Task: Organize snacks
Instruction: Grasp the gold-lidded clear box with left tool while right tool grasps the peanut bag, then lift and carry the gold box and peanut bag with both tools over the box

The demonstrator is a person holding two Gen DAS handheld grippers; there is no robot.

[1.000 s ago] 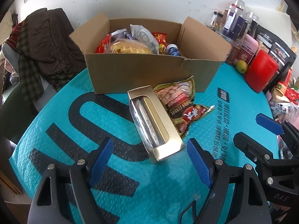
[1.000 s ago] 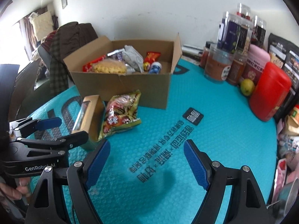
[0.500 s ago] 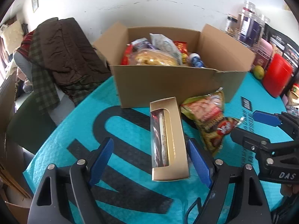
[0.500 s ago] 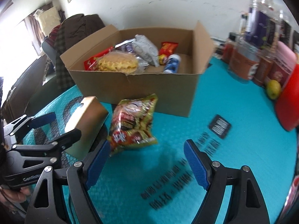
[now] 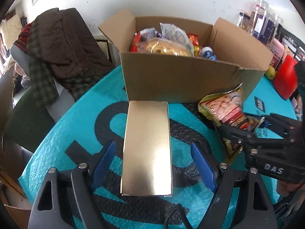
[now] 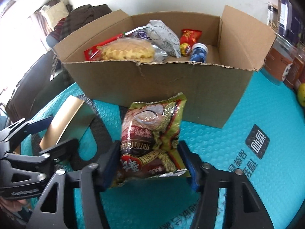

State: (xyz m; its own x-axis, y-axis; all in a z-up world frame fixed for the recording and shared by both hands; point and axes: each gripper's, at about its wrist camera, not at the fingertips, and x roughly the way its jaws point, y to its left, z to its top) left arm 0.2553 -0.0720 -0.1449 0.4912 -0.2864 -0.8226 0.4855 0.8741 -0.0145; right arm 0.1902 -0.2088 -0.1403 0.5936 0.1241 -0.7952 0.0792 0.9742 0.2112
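Gold box [image 5: 146, 148] now lengthwise toward carton [image 5: 171, 80]

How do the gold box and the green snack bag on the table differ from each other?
The gold box is a stiff, plain, shiny carton; the green snack bag is soft, crinkled and printed. The box lies between the open pads of the left claw with gaps on both sides; the right claw has just been closing and presses the bag. Both lie in front of the cardboard box.

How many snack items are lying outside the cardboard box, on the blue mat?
2: the gold box between the left gripper's open fingers, and the snack bag between the right gripper's fingers. Others may be hidden.
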